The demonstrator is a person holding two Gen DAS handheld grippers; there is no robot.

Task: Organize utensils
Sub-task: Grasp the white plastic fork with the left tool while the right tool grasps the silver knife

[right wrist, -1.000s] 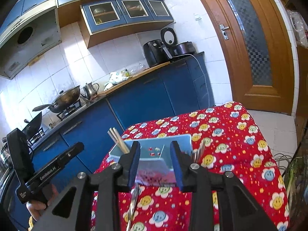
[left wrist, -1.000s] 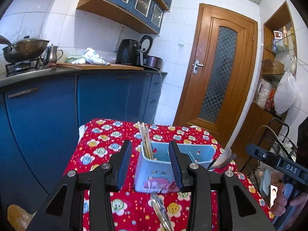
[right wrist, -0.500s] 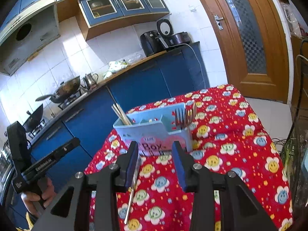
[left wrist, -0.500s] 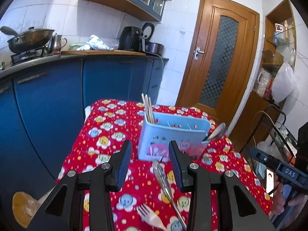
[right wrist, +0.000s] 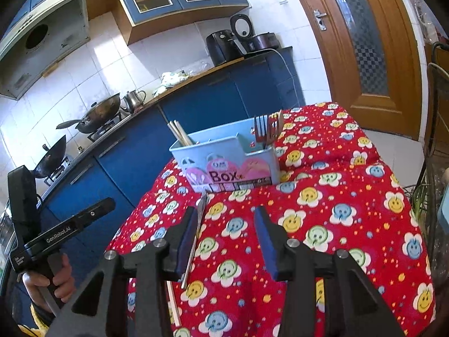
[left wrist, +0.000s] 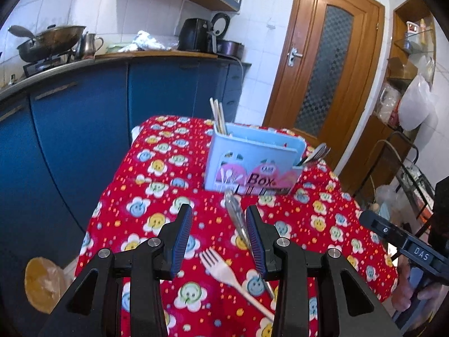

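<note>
A light blue utensil box (left wrist: 252,165) (right wrist: 227,163) stands on the red flowered tablecloth (left wrist: 157,205) (right wrist: 322,219). Chopsticks (left wrist: 218,115) (right wrist: 179,134) lean in its left end, while spoons (left wrist: 317,153) and forks (right wrist: 266,129) stand in its right end. A long metal utensil (left wrist: 237,219) (right wrist: 196,236) lies on the cloth in front of the box. Beside it lies a pale fork (left wrist: 221,266). My left gripper (left wrist: 218,213) hangs open above the cloth, the metal utensil just inside its right finger. My right gripper (right wrist: 227,216) is opening, with nothing between its fingers.
Blue kitchen cabinets (left wrist: 70,129) with woks and a kettle on top run along the left. A wooden door (left wrist: 325,64) stands behind the table. A wire rack (left wrist: 398,163) is at the right. A thin stick (right wrist: 172,306) lies near the cloth's front edge.
Both grippers have drawn back from the box and tilted down, so it now stands farther off. The pale fork and the metal utensil have come into view. The right jaws have widened.
</note>
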